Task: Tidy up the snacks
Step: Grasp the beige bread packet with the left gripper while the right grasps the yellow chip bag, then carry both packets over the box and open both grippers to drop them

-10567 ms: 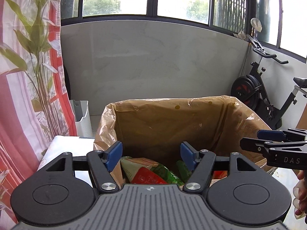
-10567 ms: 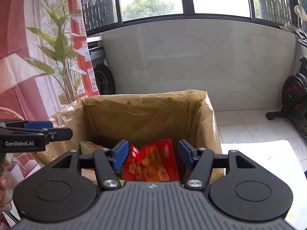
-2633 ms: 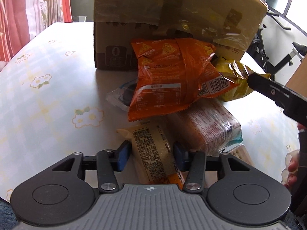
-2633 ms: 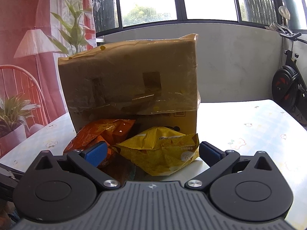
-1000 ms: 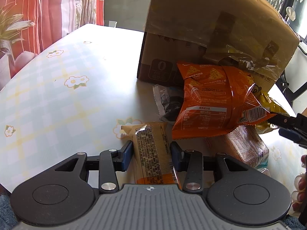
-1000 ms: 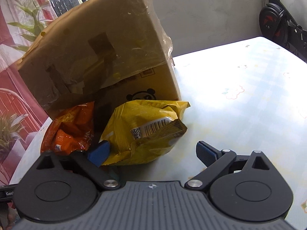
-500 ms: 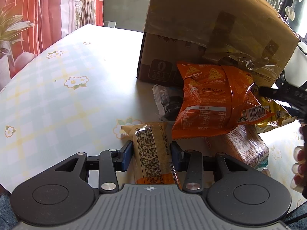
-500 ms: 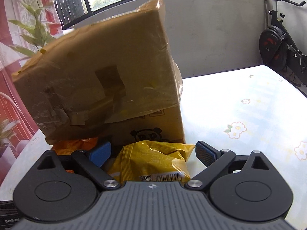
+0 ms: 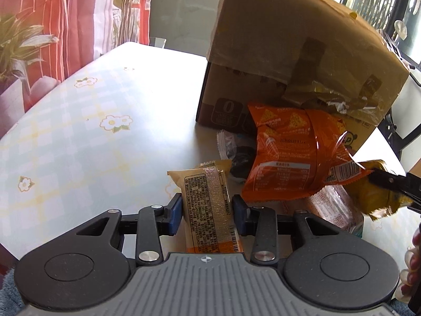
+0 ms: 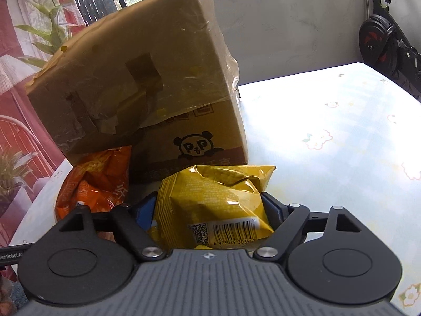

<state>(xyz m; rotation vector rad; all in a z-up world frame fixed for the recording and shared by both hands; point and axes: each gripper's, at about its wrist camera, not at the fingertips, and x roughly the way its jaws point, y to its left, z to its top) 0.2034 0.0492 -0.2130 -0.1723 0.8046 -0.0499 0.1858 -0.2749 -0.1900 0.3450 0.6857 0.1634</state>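
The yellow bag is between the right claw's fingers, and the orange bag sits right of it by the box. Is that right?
Not quite. In the right wrist view the yellow bag is between the closing fingers of the right claw, but the orange bag sits left of it, not right, by the box.

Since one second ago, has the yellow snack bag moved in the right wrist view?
Yes. The yellow snack bag now sits lower, further below the panda print on the cardboard box, between the closing right gripper fingers.
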